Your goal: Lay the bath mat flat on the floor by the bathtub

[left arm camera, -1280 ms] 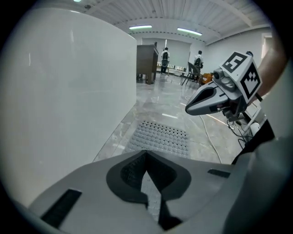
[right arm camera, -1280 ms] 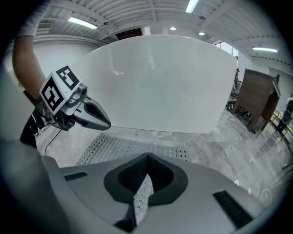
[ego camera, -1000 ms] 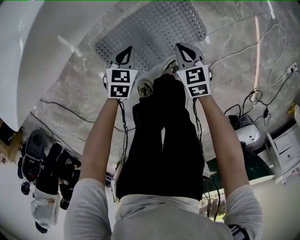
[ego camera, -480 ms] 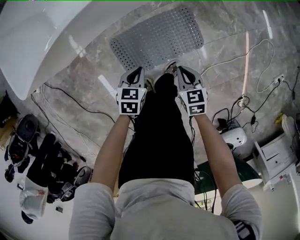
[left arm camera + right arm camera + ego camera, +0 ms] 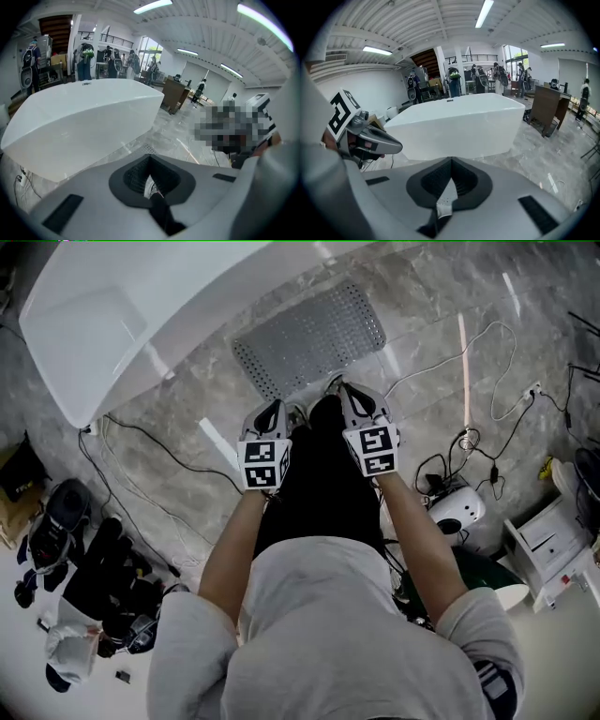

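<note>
The grey marble floor (image 5: 178, 427) fills most of the head view, with the long white bathtub (image 5: 141, 315) slanting across its upper left. The grey perforated rubber bath mat (image 5: 309, 334) lies flat on the floor just beside the tub's long side. Its near edge is hidden behind the grippers and the person's black trousers (image 5: 323, 484).

The person's bare forearms (image 5: 234, 549) reach forward and down, side by side. They hold the left gripper (image 5: 271, 409) and the right gripper (image 5: 348, 393) level with each other above the mat's near end, tips pointing toward it. Each gripper's own view shows its jaws closed together with nothing gripped. Only a sliver of floor or mat shows through the slit behind the tips, too small to tell which.

Thin black and white cables (image 5: 150, 442) trail over the floor on both sides. The tub's far end is cut off at the picture's edge.
</note>
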Available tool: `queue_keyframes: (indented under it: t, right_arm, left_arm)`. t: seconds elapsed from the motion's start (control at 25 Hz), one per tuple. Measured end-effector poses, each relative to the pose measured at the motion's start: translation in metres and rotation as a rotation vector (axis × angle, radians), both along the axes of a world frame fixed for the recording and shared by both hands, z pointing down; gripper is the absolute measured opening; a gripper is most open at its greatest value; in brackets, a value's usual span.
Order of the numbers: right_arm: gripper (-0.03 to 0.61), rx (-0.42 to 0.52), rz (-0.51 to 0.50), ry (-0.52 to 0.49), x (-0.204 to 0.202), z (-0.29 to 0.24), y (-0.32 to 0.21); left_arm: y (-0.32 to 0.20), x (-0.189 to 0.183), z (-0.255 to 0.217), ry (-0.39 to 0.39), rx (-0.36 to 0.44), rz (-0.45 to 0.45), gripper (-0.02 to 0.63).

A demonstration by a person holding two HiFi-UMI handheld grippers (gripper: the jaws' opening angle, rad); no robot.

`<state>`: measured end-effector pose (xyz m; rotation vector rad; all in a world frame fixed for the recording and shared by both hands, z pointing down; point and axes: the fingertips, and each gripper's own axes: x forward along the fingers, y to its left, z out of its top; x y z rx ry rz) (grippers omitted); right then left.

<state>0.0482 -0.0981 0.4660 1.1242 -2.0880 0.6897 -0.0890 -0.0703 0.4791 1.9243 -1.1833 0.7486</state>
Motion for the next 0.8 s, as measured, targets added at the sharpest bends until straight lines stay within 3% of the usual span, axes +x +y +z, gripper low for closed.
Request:
queue_keyframes:
  t: [0.48, 0.8]
  right_arm:
    - [0.005, 0.091, -0.027, -0.003, -0.01, -0.097, 0.029]
    - [0.005, 0.239, -0.108, 0.004, -0.045, -0.167, 0.046]
  left_arm:
    - [0.025, -0.022, -0.098, 0.019, 0.121, -0.128, 0.011]
    - [0.045, -0.022, -0.159, 0.05, 0.248, -0.052, 0.011]
